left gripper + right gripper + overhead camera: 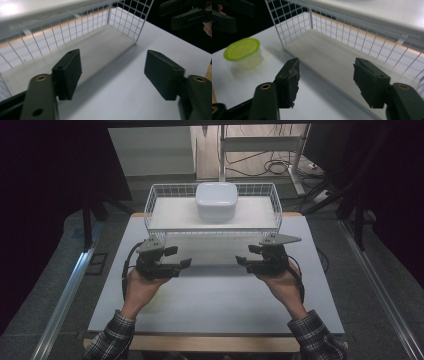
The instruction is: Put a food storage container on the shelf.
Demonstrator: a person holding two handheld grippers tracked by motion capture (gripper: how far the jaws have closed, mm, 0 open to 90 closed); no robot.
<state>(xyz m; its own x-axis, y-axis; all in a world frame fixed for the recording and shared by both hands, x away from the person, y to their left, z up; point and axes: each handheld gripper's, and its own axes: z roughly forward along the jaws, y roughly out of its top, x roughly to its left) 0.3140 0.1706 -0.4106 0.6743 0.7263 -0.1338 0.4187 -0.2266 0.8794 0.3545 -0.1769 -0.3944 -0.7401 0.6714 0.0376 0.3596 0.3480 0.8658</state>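
Note:
A white wire basket stands at the far side of the white table, with a white lidded tub resting in it. My left gripper hovers just in front of the basket's left end, jaws open and nothing between them. At the basket's right end my right gripper is open too, and empty. The left gripper view looks past its own jaws at the basket's wire wall. Past the spread jaws in the right gripper view lie the basket and a clear tub with a green lid.
The other gripper shows at the top right of the left gripper view. Metal rails run along both sides of the table. Cables and a stand's legs lie on the floor behind the basket.

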